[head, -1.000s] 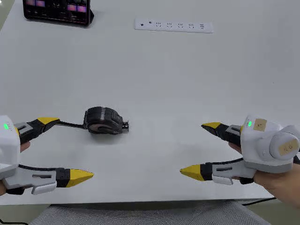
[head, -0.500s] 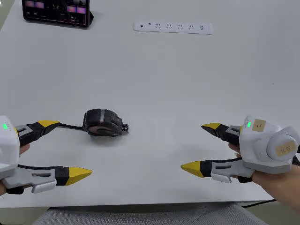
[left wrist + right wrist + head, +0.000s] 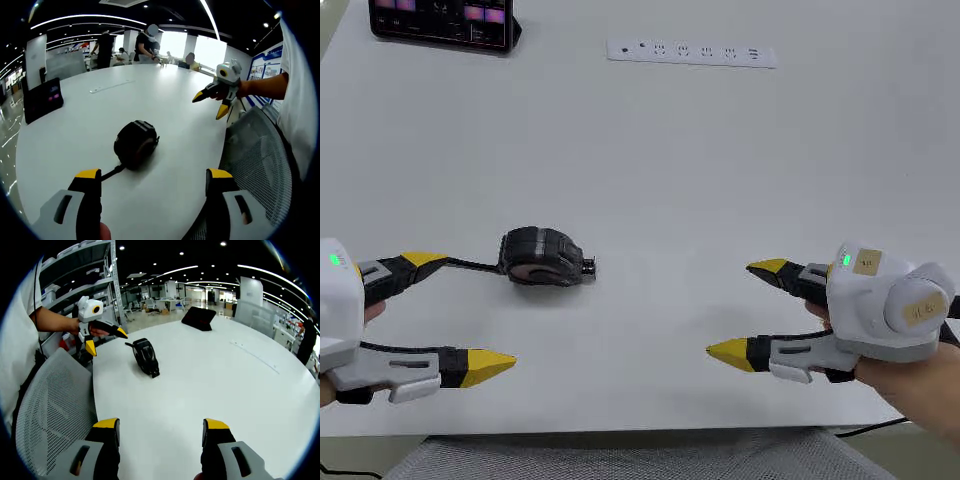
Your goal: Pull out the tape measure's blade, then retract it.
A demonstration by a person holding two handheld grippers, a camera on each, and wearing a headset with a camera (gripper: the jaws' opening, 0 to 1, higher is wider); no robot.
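The tape measure (image 3: 542,257) is lying on the white table (image 3: 650,150) in the head view, just beyond the far jaw of the left gripper (image 3: 475,310) and outside the gap between its jaws. That gripper's jaws are standing wide apart, holding nothing. A black strap (image 3: 470,265) is running from the case to the tip of that far jaw; whether they are touching cannot be told. The blade's hook is sitting at the case mouth, pointing toward the right gripper (image 3: 730,308), which is hovering well apart from the case with its jaws also spread and nothing between them. A power strip (image 3: 690,53) and a tablet (image 3: 442,22) are resting far beyond both grippers.

In the left gripper view, the tape measure is lying ahead of the jaws, nearer the left-hand one, with the strap trailing back to that jaw's yellow tip. The right gripper is hanging over the table's edge further off, beside a mesh chair back (image 3: 255,160).

In the right gripper view, the tape measure is lying well ahead of the spread jaws, and the left gripper is hovering just beyond it, in a hand.
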